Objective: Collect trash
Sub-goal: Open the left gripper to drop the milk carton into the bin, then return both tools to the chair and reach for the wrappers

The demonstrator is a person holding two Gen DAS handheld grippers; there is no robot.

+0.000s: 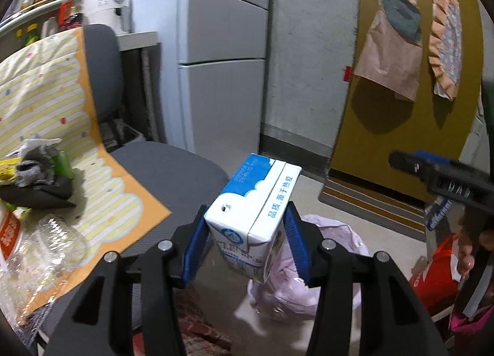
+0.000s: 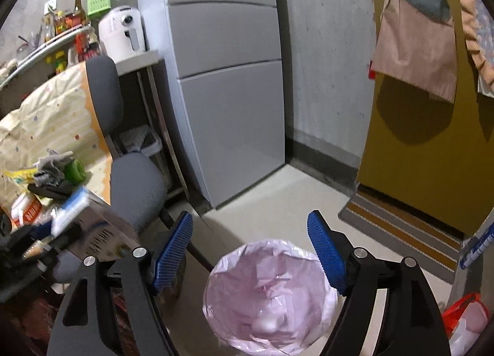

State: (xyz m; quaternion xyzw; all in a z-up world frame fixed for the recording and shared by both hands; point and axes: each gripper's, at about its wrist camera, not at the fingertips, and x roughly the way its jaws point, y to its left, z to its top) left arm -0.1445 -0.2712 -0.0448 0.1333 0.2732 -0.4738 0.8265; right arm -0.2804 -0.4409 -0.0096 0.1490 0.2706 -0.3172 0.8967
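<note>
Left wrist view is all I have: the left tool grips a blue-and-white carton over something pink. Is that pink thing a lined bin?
Observer: Yes. The right wrist view looks straight down into a round bin with a pink liner, its mouth open.
Operator: Is anything already in it?
Observer: Crumpled pale scraps lie at the bottom; I cannot tell what they are.
Operator: Is the right tool carrying anything?
Observer: No. The right tool is open above the bin's rim with nothing between its blue pads.
Operator: Where is the carton relative to it?
Observer: The carton, blurred, sits at the left edge of the right wrist view, held by the left tool, beside the grey chair.
</note>
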